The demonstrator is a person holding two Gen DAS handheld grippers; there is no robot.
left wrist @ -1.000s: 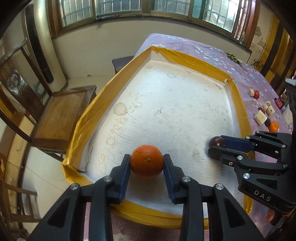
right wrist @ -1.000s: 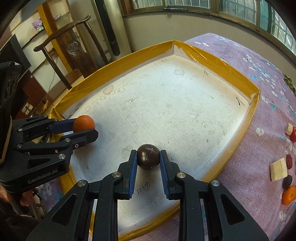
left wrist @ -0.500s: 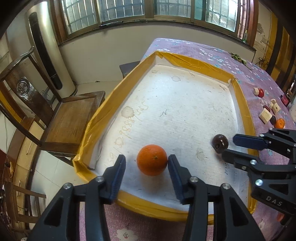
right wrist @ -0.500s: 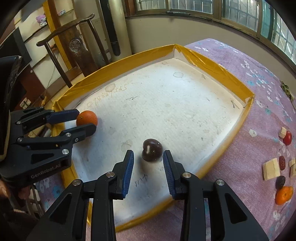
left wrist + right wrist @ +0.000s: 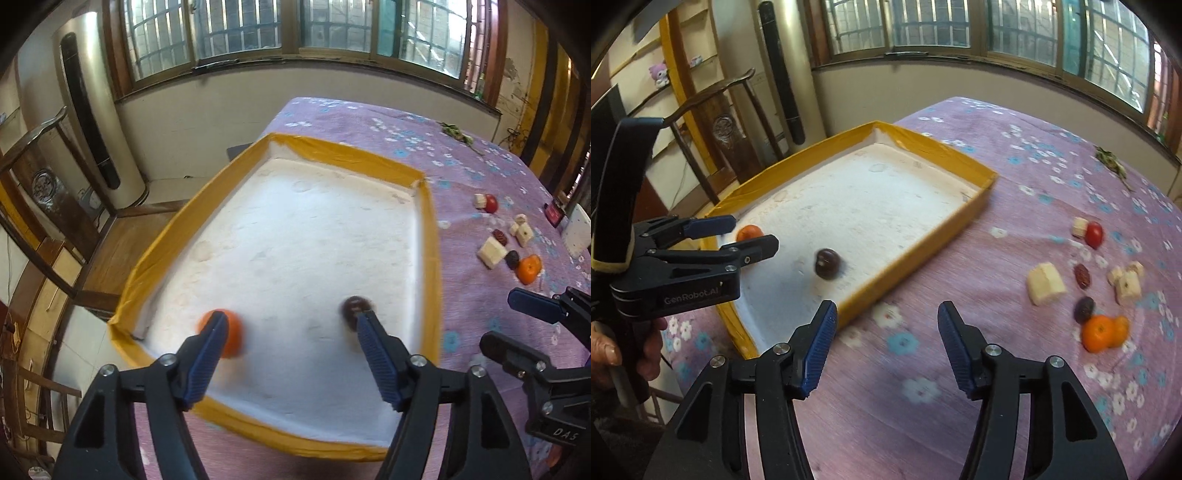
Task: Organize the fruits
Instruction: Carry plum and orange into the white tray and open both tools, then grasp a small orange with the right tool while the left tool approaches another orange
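An orange (image 5: 229, 336) and a dark round fruit (image 5: 351, 308) lie in the near end of the yellow-rimmed white tray (image 5: 428, 258). They also show in the right wrist view, the orange (image 5: 750, 232) and the dark fruit (image 5: 827, 263). My left gripper (image 5: 290, 332) is open and empty above the tray's near end. My right gripper (image 5: 884, 325) is open and empty over the purple cloth, to the right of the tray (image 5: 916, 258).
On the flowered purple tablecloth (image 5: 1015, 166) to the right lie a small orange (image 5: 1102, 334), a red tomato (image 5: 1094, 235), dark dates (image 5: 1082, 276) and pale fruit chunks (image 5: 1045, 283). A wooden chair (image 5: 122, 251) stands left of the table.
Both grippers let go of their fruit, opened wide and drew back and up. The orange and the dark fruit now rest in the tray. The right gripper swung right over the cloth.
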